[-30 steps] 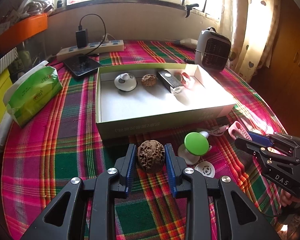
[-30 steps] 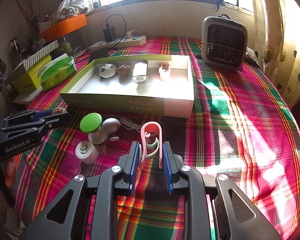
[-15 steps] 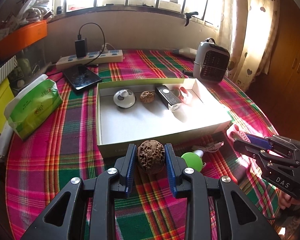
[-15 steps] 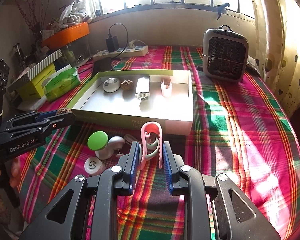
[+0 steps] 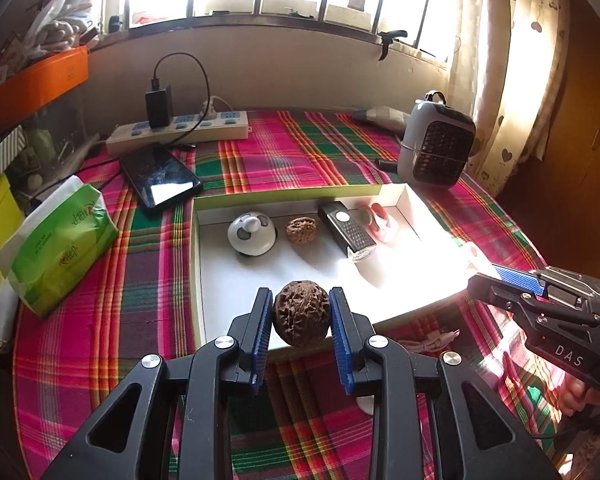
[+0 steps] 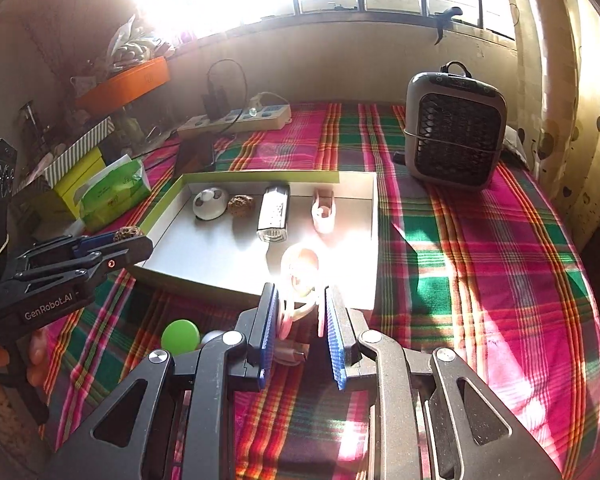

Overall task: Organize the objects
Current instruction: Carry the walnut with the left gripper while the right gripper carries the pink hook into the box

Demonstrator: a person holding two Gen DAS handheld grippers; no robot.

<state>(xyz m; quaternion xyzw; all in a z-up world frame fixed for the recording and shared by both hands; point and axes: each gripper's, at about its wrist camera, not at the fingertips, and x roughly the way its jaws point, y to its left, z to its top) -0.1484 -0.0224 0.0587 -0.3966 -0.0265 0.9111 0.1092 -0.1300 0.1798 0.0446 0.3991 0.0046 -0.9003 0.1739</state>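
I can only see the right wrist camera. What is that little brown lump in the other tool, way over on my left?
Observer: It's a wrinkly walnut. In the left wrist view the left tool has it clamped between both blue pads.
Operator: Is it in the box yet?
Observer: No. It is held in the air and looks to be over the near edge of the tray.
Operator: The shiny silver thing in the box, is it really silver?
Observer: No. In the left wrist view that gadget is black with a mesh-patterned face. The glare in your view makes it look pale.
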